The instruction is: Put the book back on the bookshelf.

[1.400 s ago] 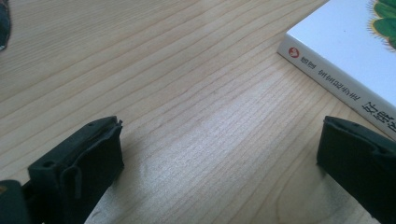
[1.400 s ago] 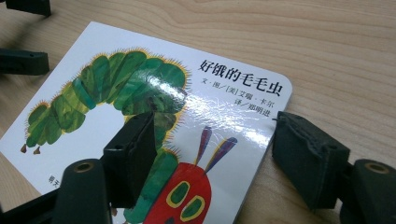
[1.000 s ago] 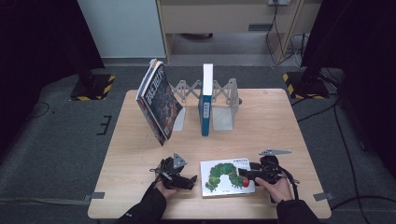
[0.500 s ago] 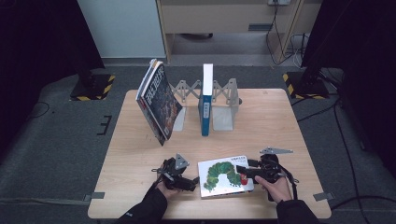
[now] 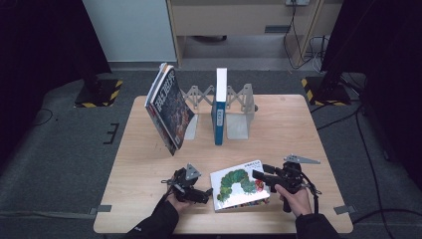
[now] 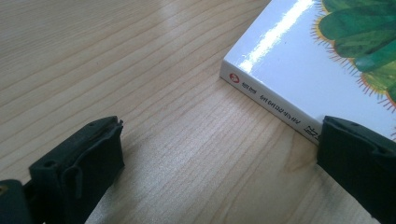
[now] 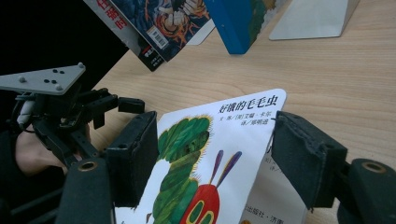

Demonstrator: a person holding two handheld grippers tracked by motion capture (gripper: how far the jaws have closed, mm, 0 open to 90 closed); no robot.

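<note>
High view: white picture book (image 5: pixel 239 185), green caterpillar cover.

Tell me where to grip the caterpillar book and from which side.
Grip the caterpillar book by its right-hand edge, coming in from the right. The cover there is lifted off the table and sits between the right gripper's open jaws. The spine side lies flat on the wood by the left gripper, so probably nothing can get under it there.

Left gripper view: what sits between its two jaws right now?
Bare wooden table lies between them. The caterpillar book has its spine touching or just beside one jaw of the left gripper; the jaws stand wide apart.
</note>
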